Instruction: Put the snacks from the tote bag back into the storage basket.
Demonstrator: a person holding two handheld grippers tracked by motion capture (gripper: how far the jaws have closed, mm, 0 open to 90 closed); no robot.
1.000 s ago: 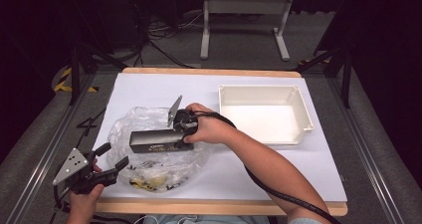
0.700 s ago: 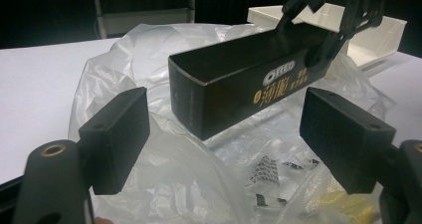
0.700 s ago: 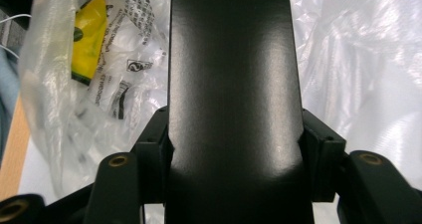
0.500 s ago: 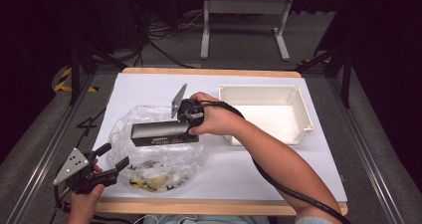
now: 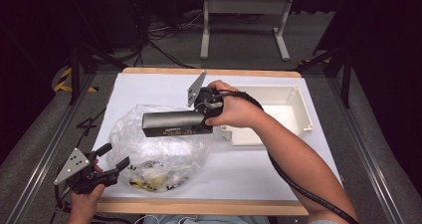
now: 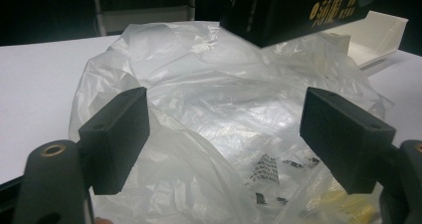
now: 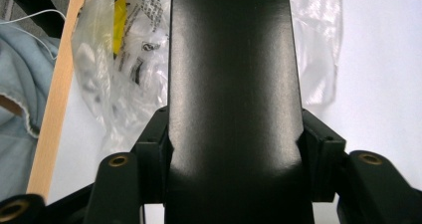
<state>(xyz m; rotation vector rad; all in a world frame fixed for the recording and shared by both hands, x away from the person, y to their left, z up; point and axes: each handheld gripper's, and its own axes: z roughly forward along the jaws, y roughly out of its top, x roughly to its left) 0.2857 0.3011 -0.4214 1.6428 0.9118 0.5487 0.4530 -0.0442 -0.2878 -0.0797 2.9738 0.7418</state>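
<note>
A long black box [image 5: 171, 124] with gold lettering hangs level above a crumpled clear plastic bag [image 5: 154, 157], and my right gripper [image 5: 201, 120] is shut on its right end. In the right gripper view the box [image 7: 231, 74] runs straight out between the two pads of my right gripper [image 7: 234, 147], which press its sides. My left gripper [image 5: 115, 157] stands open at the bag's lower left edge. In the left gripper view the bag [image 6: 224, 114] lies just beyond the wide-apart jaws of my left gripper [image 6: 224, 139], untouched, with the box [image 6: 288, 10] above it.
A white tray [image 5: 293, 97] sits at the right of the white table [image 5: 149, 84], behind my right hand. Yellow and printed packets [image 5: 149, 181] lie inside the bag. The wooden front edge [image 5: 199, 206] runs close to my left gripper.
My right gripper has risen with the black box and carried it a little to the right, clear of the bag. The left gripper has stayed where it was.
</note>
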